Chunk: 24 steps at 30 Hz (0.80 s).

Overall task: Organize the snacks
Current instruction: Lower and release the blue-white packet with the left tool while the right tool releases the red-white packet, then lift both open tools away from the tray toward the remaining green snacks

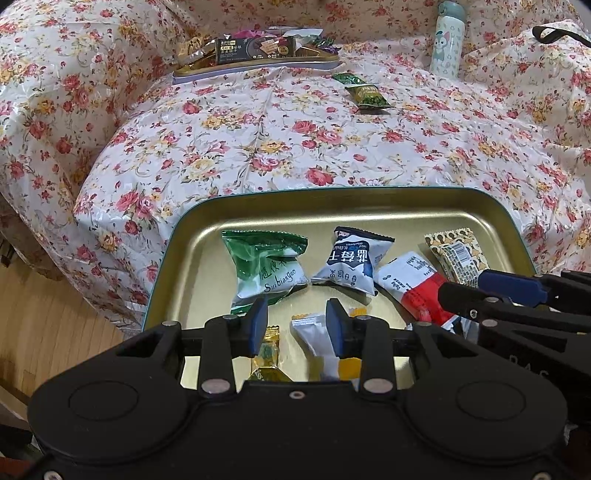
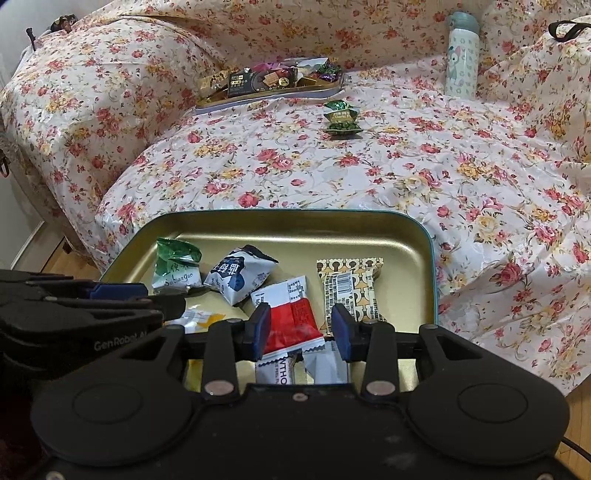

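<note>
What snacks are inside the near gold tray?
Inside the gold tray: green packet, blue-white packet, red-white packet, patterned bar. The grippers cover more wrappers at the near edge.

A floral cloth (image 1: 295, 147) covers the whole surface and drapes down over its edges, creased and shiny in places. A pale bottle (image 2: 461, 55) with a cartoon animal printed on it and a grey-green cap stands upright near the far right corner. A black strap (image 2: 569, 27) loops up at the far right edge. Wooden floor (image 1: 48, 314) shows below the left edge.
</note>
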Each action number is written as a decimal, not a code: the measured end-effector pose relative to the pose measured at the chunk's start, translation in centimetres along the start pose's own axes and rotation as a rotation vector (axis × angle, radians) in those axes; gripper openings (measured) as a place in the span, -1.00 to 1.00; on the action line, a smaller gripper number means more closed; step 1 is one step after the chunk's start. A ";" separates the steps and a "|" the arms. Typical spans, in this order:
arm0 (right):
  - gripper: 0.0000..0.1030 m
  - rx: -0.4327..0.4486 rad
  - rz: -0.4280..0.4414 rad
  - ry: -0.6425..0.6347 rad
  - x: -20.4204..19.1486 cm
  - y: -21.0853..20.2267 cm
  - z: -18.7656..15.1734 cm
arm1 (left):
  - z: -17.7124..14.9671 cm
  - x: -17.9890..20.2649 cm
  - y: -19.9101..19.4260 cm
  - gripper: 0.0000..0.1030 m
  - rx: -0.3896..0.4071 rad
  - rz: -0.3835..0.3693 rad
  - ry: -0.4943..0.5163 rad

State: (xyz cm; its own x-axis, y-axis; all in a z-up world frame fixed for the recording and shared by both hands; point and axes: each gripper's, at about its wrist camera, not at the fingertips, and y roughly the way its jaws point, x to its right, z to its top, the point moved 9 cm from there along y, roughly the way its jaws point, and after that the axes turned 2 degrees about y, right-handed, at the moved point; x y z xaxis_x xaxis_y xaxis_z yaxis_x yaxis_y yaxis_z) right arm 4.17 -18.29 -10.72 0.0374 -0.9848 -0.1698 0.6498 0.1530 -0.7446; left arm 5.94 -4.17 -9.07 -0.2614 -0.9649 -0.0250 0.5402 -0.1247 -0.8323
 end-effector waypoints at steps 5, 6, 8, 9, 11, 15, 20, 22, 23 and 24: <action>-0.23 0.000 -0.002 -0.002 -0.1 -0.1 0.0 | -0.2 0.0 -0.1 -0.14 -0.005 0.004 0.000; -0.23 0.000 -0.003 -0.002 -0.1 -0.2 0.0 | -0.2 0.0 -0.1 -0.14 -0.008 0.003 -0.001; -0.23 -0.001 -0.005 -0.002 -0.1 -0.3 -0.1 | -0.3 0.0 -0.1 -0.14 -0.013 0.005 -0.004; -0.23 -0.002 -0.006 -0.001 -0.1 -0.3 -0.1 | -0.4 -0.1 -0.1 -0.14 -0.015 0.007 -0.005; -0.23 -0.004 -0.006 0.001 -0.2 -0.4 -0.2 | -0.4 -0.1 -0.1 -0.14 -0.017 0.010 -0.010; -0.23 -0.007 -0.008 0.004 -0.2 -0.4 -0.4 | -0.6 -0.5 -0.3 -0.14 -0.016 0.019 -0.022; -0.23 -0.002 -0.005 0.003 -0.2 -0.8 -0.4 | -0.7 -0.9 -0.6 -0.14 -0.012 0.028 -0.040; -0.22 0.000 -0.002 0.002 -0.3 -1.0 -0.3 | -0.7 -1.0 -0.7 -0.14 -0.009 0.033 -0.044; -0.22 0.001 -0.001 0.001 -0.4 -1.1 -0.3 | -0.7 -1.1 -0.8 -0.14 -0.008 0.035 -0.046; -0.22 0.002 0.000 -0.001 -0.4 -1.1 -0.3 | -0.7 -1.2 -0.8 -0.14 -0.006 0.036 -0.048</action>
State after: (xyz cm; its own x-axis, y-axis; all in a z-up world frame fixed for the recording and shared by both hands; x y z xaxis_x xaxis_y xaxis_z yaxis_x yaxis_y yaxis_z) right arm 3.18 -18.02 -10.00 0.0381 -0.9849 -0.1690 0.6513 0.1527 -0.7433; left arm 5.26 -2.77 -8.74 -0.2031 -0.9787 -0.0288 0.5435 -0.0882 -0.8348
